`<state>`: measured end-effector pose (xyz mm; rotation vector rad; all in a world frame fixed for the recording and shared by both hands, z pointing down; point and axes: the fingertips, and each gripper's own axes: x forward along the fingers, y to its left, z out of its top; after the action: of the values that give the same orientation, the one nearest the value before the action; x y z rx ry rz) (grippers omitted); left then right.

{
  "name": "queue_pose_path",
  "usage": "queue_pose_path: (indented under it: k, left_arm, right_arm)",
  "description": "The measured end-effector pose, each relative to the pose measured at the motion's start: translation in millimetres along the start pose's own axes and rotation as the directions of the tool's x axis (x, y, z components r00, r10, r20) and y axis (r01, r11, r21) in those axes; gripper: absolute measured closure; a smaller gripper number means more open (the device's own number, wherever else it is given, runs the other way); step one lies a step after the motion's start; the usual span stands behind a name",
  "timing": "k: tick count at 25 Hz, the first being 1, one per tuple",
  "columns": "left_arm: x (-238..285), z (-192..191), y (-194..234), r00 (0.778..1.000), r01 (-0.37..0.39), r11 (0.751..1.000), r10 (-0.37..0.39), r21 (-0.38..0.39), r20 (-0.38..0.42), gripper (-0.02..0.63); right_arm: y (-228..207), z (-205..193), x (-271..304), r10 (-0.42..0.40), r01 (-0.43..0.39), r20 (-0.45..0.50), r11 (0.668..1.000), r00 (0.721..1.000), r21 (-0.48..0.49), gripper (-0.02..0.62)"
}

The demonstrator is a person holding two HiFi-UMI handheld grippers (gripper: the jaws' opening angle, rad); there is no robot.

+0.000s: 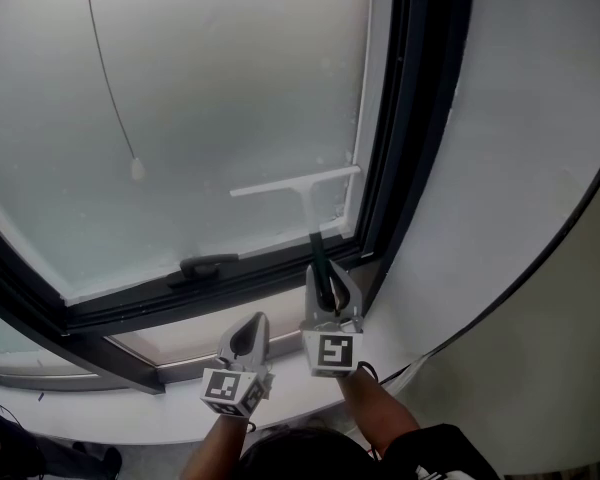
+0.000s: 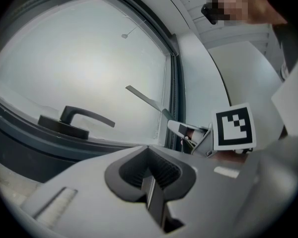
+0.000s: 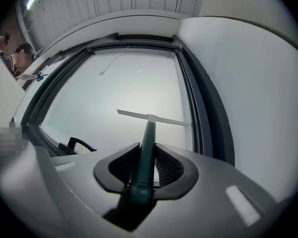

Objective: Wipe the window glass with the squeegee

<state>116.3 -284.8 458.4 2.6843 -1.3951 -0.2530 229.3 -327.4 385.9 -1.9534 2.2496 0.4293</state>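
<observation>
Right claw (image 3: 148,146) gripping squeegee (image 1: 305,206), handle upright, blade horizontal on window glass (image 1: 180,98)

There is one white-bladed squeegee (image 1: 303,203) with a dark green handle at the right, one frosted glass pane (image 1: 200,98), one black lever handle (image 1: 208,265) on the near frame, and one thin grey cord (image 1: 110,78) at far left. Two grey plastic grippers sit near: left gripper (image 1: 252,328), right gripper (image 1: 328,280).

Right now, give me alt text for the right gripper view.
The right gripper is shut on a white-bladed squeegee with a dark green handle, its blade across the frosted window glass near the dark frame. A black lever handle sits lower left.
</observation>
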Motion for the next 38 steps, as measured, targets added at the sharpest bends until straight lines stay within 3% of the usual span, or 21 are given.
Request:
queue_pose_path:
  k: [30, 34, 38]
  left_arm:
    - [2.6, -14.3, 1.9, 1.0, -0.015, 1.0, 0.014, -0.02, -0.025, 0.606]
    - [-0.9, -12.0, 1.2, 0.995, -0.046, 0.998, 0.042, -0.045, -0.096, 0.606]
    - [-0.4, -18.6, 1.7, 0.999, -0.013, 0.999, 0.011, -0.036, -0.05, 0.606]
  right_arm:
    - [3.3, -26.8, -13.0, 0.005, -0.005, -0.041, 1.0, 0.999, -0.003, 0.497]
    - [5.5, -33.6, -16.4, 0.002, -0.002, -0.058, 1.0, 0.998, -0.001, 0.497]
    - [6.7, -37.3, -18.2, 0.006, -0.006, -0.07, 1.0, 0.998, -0.005, 0.497]
